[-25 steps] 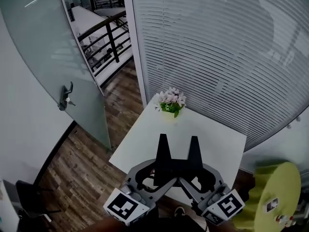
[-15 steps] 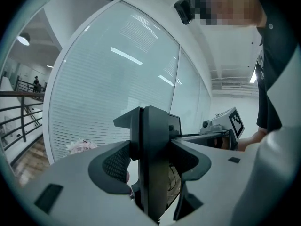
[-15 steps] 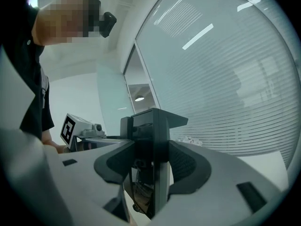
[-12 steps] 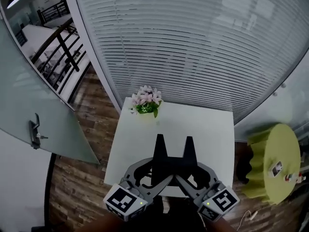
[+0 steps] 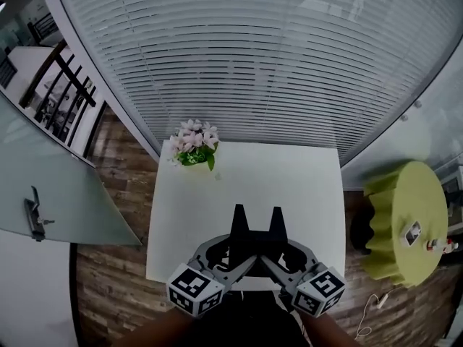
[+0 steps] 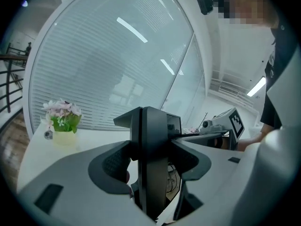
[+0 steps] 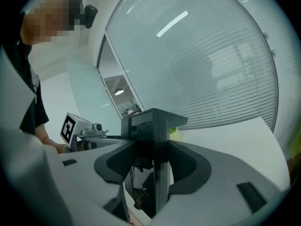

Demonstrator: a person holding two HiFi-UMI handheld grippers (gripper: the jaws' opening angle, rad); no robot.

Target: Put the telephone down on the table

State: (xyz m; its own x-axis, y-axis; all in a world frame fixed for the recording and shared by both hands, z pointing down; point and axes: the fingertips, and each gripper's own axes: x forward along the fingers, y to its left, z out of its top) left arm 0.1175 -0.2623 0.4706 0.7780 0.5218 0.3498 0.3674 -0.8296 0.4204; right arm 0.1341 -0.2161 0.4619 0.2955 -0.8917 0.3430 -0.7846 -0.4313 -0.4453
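A black telephone (image 5: 257, 249) hangs low over the near edge of the white table (image 5: 289, 179), held between both grippers. My left gripper (image 5: 241, 226) grips it from the left and my right gripper (image 5: 275, 226) from the right, both pairs of black fingers pointing forward. In the left gripper view the left gripper (image 6: 149, 121) is shut on the dark, edge-on telephone (image 6: 157, 173). The right gripper view shows the right gripper (image 7: 155, 119) shut the same way on the telephone (image 7: 162, 173), with thin cables hanging below. Most of the telephone is hidden by the jaws.
A small pot of pink flowers (image 5: 193, 144) stands on the table's far left corner. White blinds (image 5: 253, 63) run behind the table. A round yellow-green side table (image 5: 405, 223) with small items sits to the right. A glass door (image 5: 51, 201) and wooden floor lie to the left.
The head view has swung so the table now lies square ahead and the glass door has slid to the left edge. Both grippers keep the same hold on the telephone.
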